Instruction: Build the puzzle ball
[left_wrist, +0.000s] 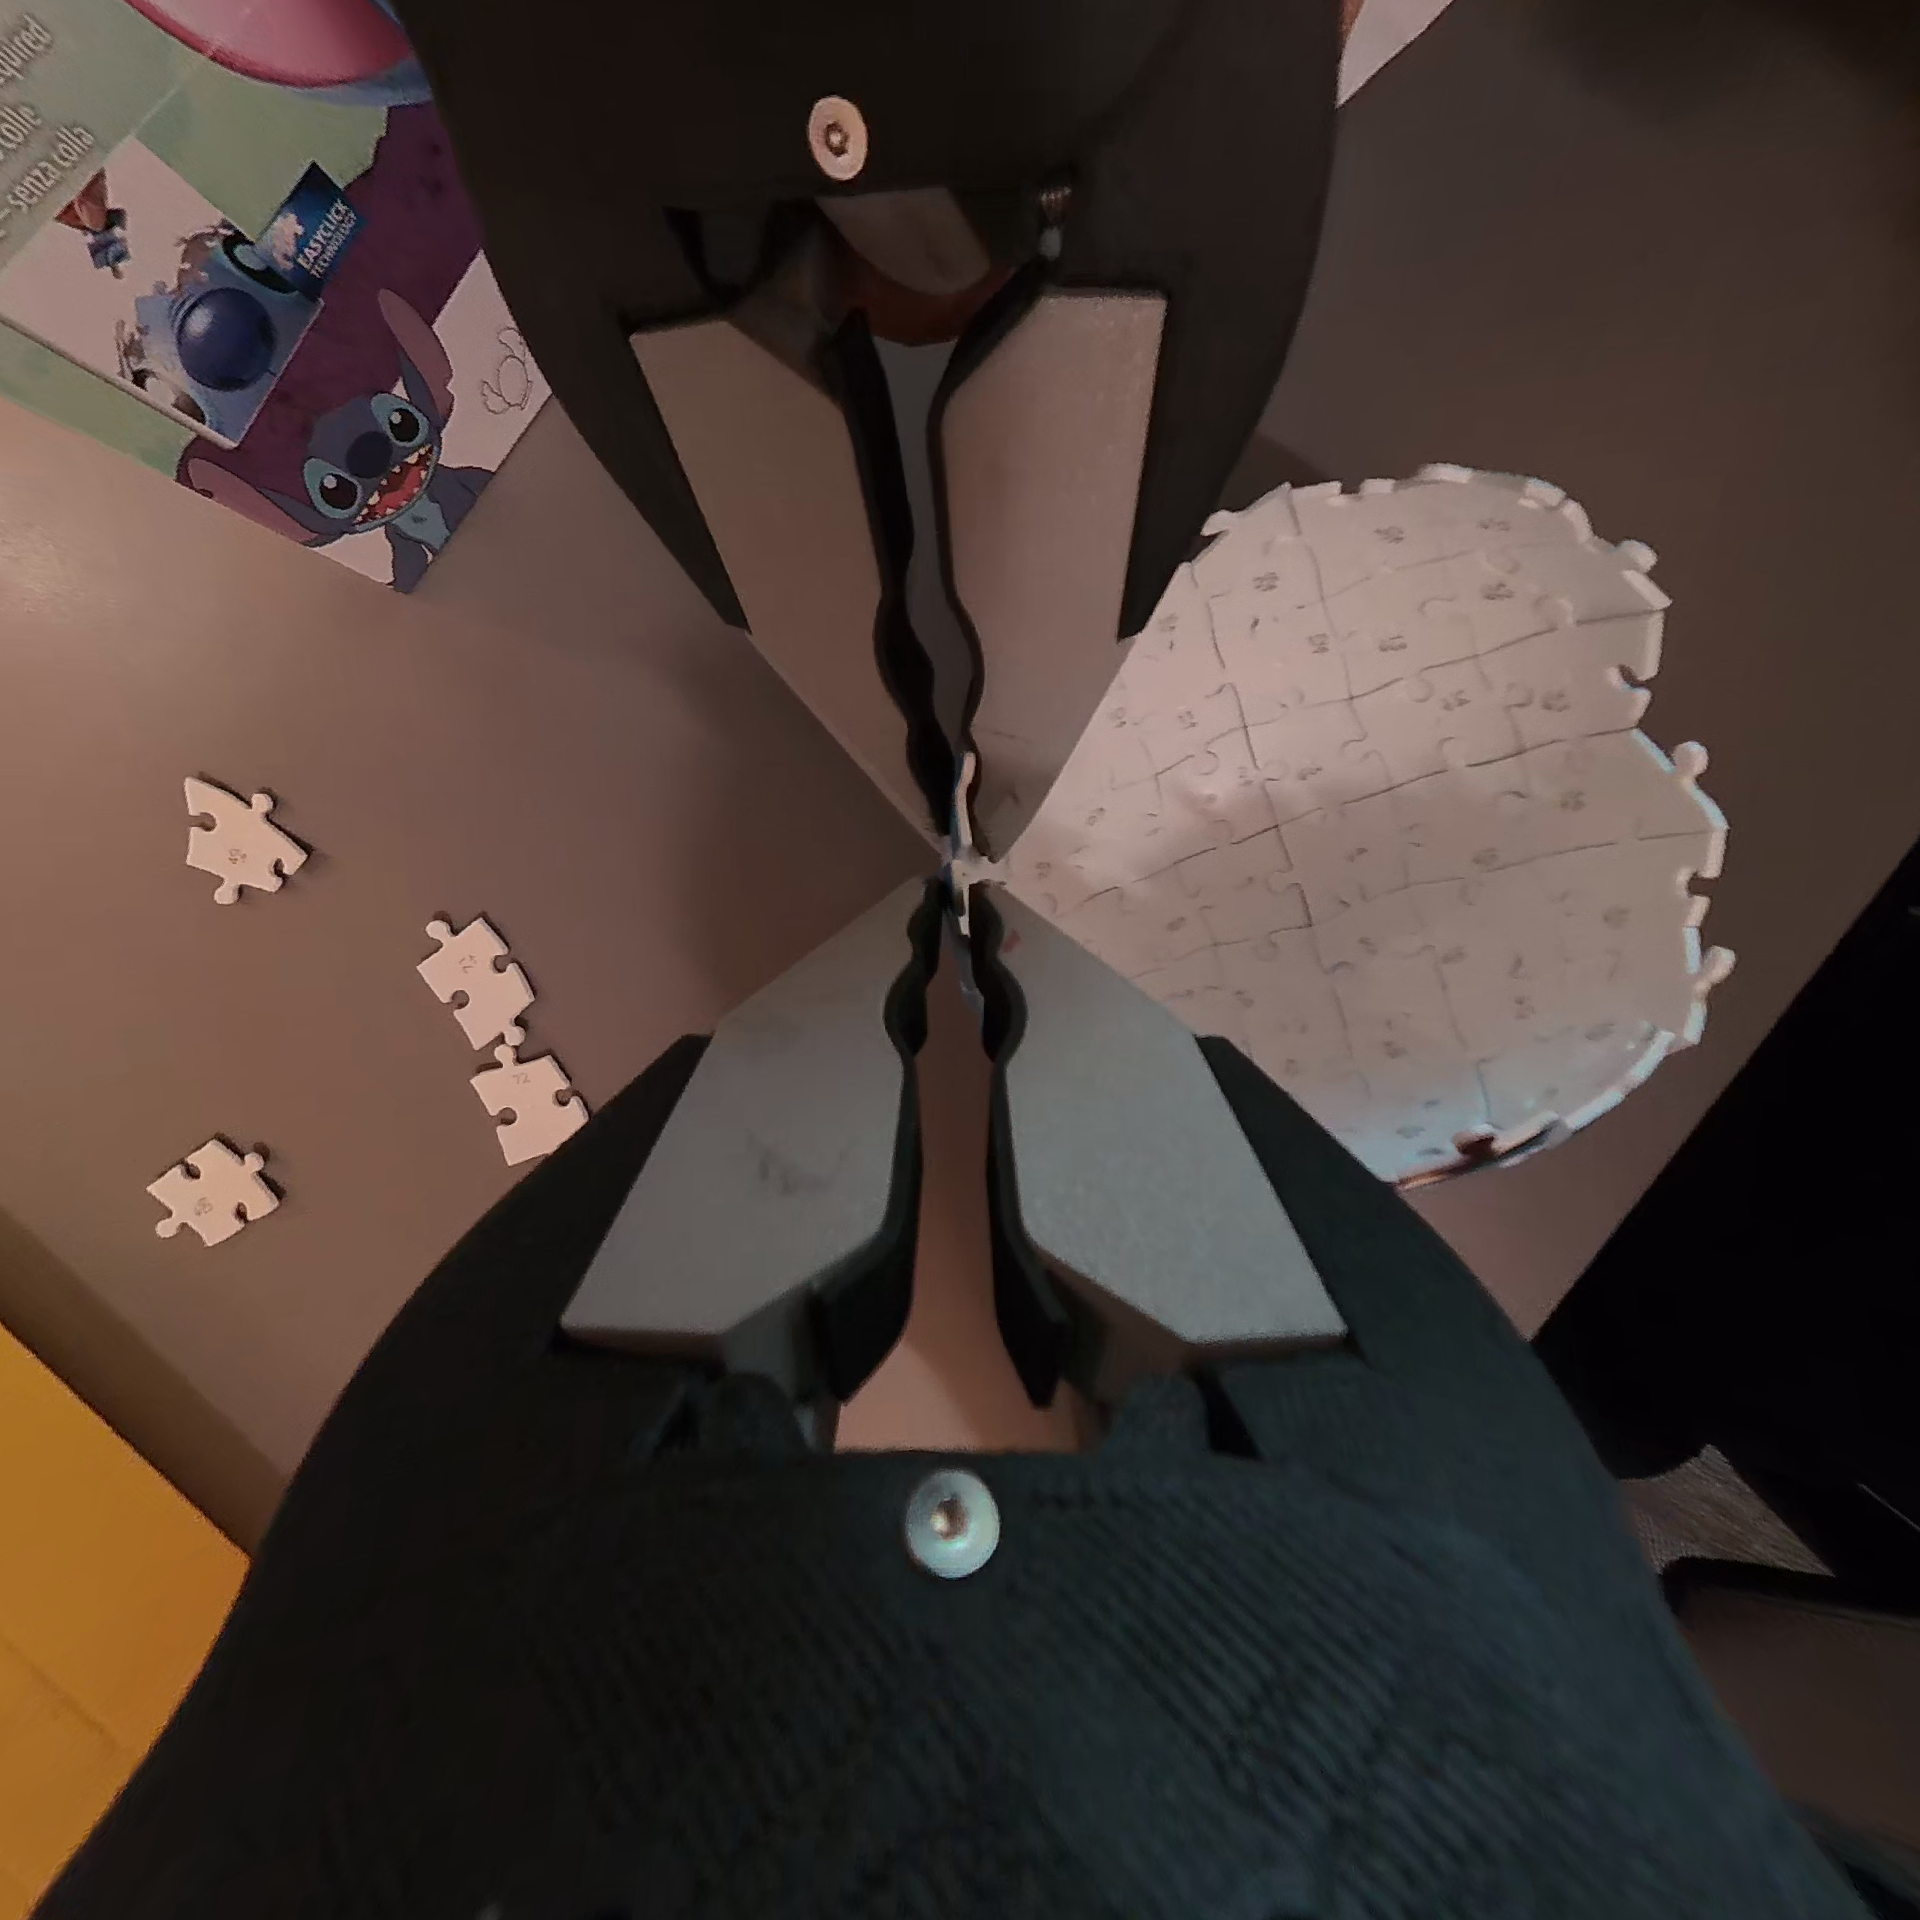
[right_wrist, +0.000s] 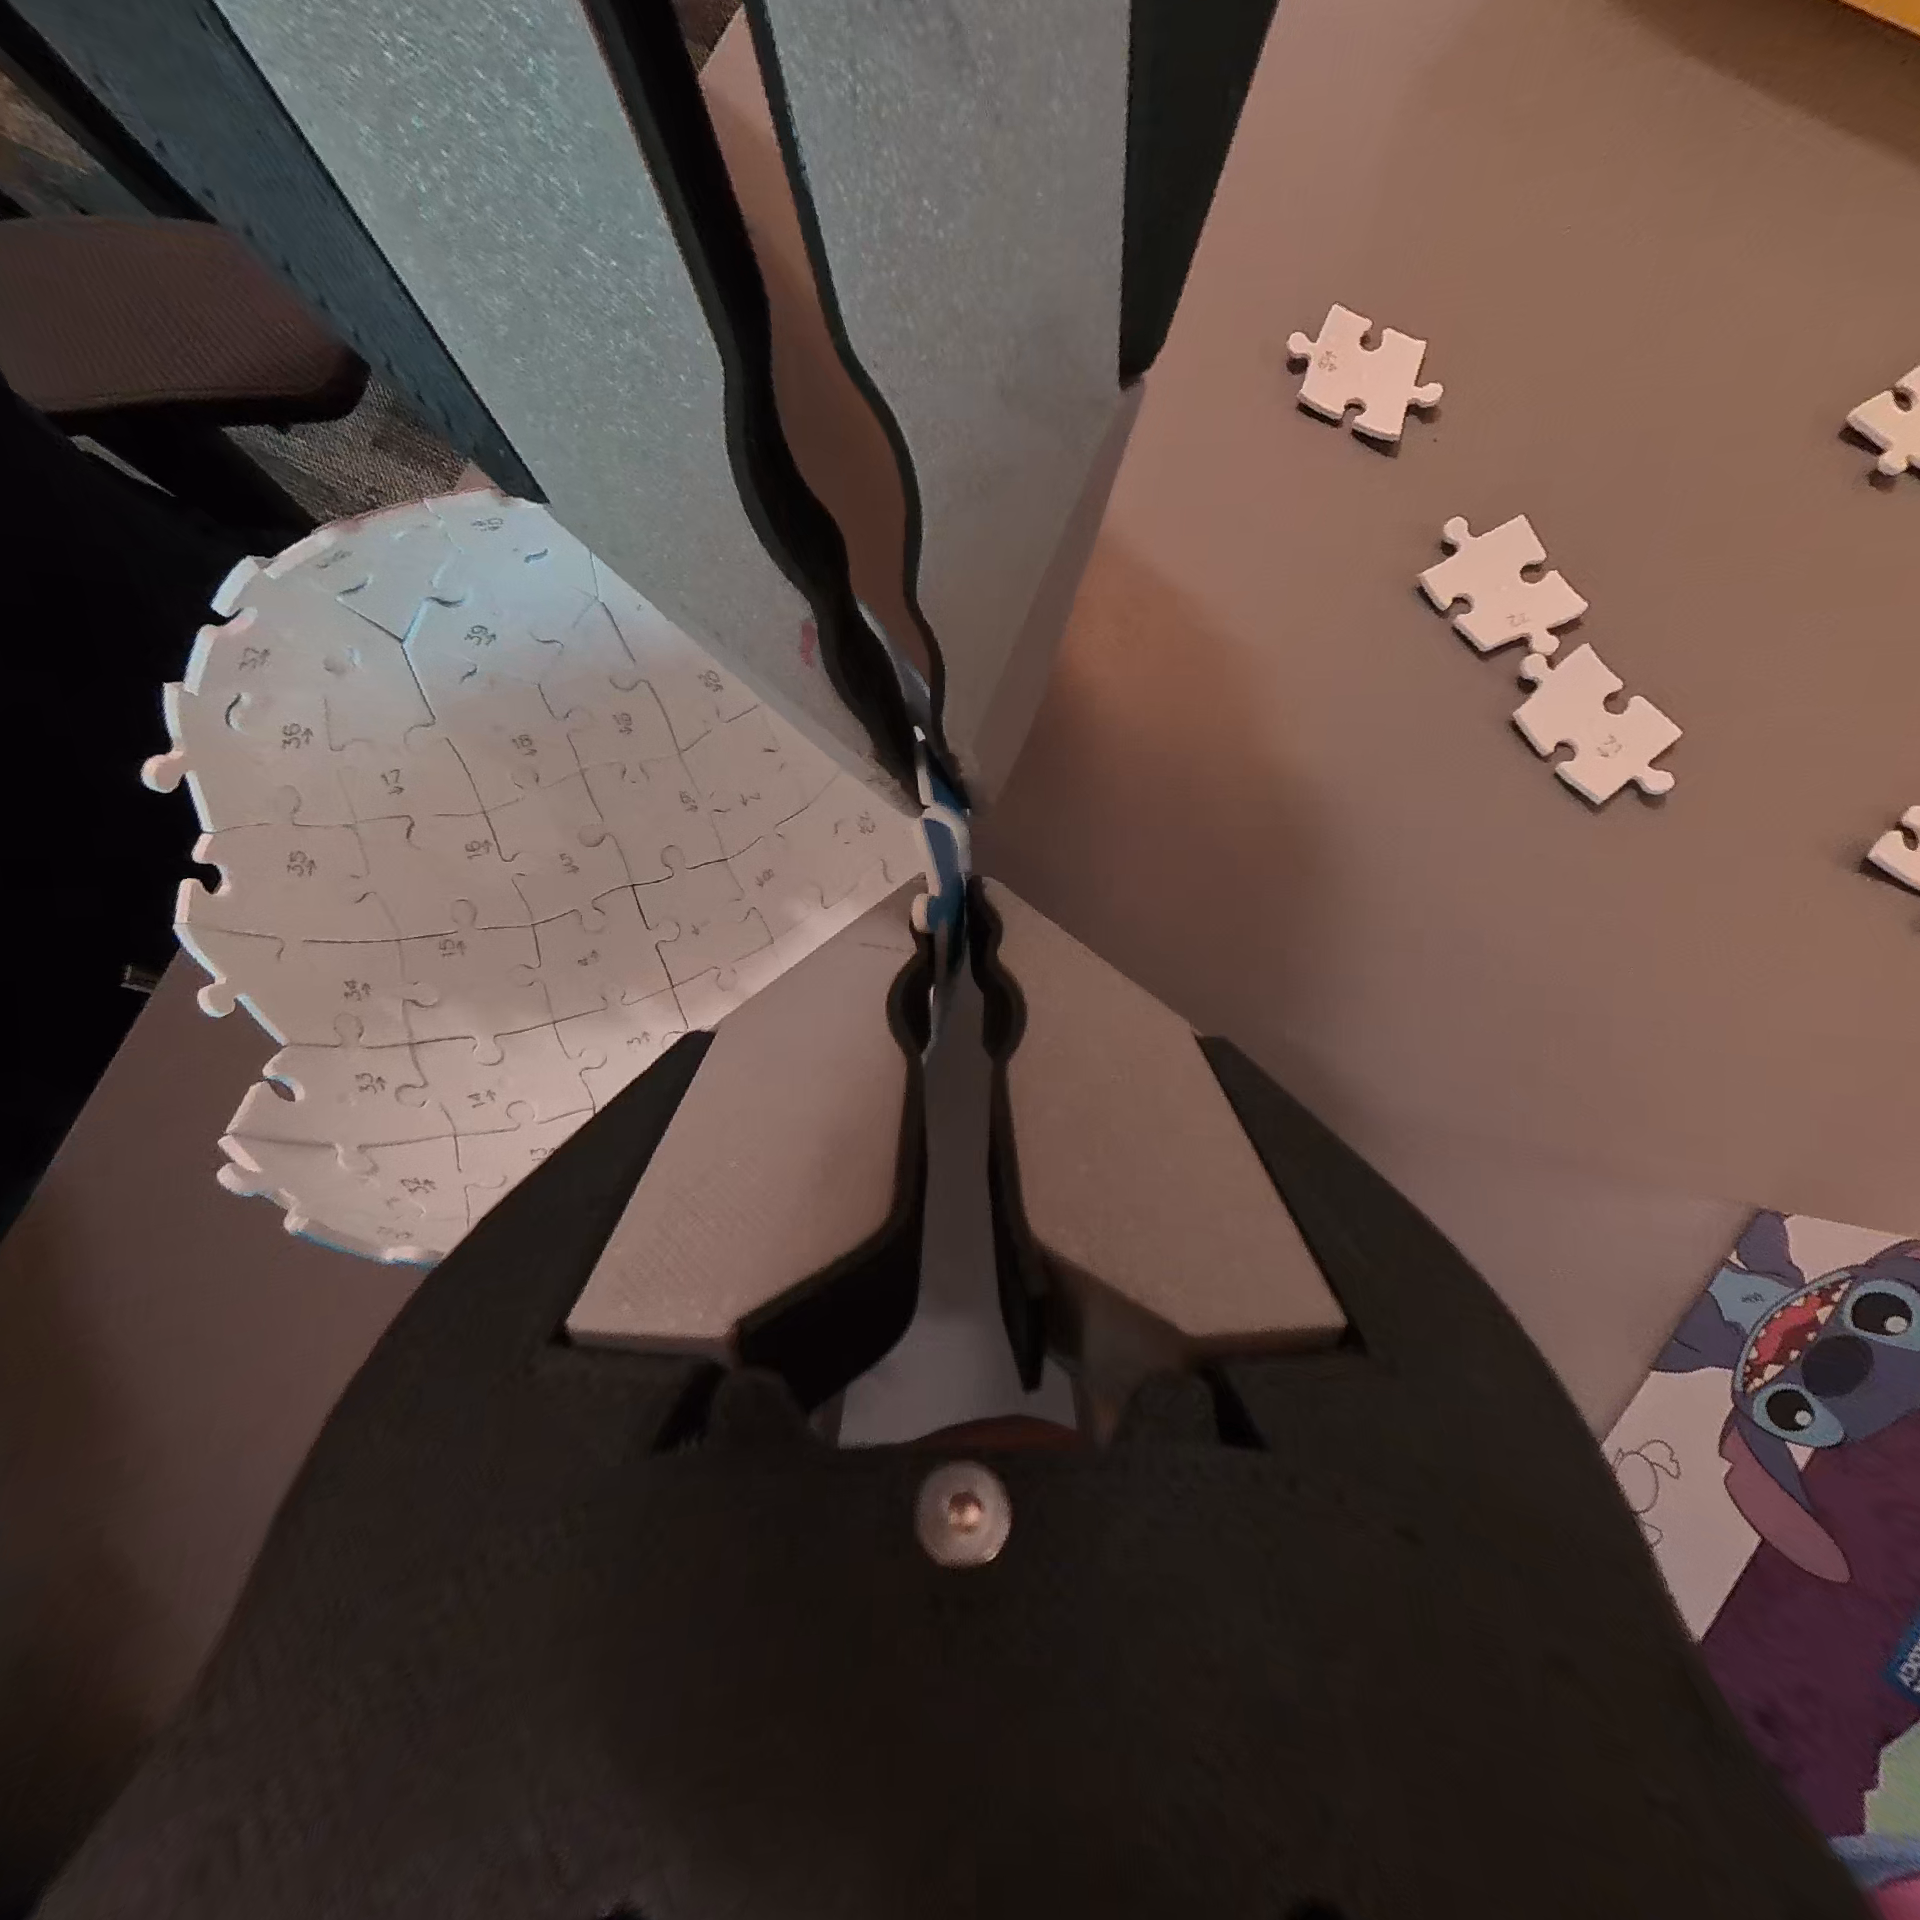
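Grippers: two; your left gripper (left_wrist: 951, 914) and right gripper (right_wrist: 951, 914) meet tip to tip, each pinched almost fully closed on the same small puzzle piece (left_wrist: 964, 831), held edge-on above the table (left_wrist: 644, 727).
Puzzle ball: one half-built shell (left_wrist: 1382, 831), white numbered inside facing up, just beside your tips, partly hidden behind the fingers.
Loose pieces: four (left_wrist: 244, 836) (left_wrist: 478, 977) (left_wrist: 525, 1101) (left_wrist: 213, 1190), white side up, well apart from the shell; the middle two touch.
Surroundings: one printed puzzle box (left_wrist: 301, 343) on the table; a yellow surface (left_wrist: 83, 1558) at the table's edge.
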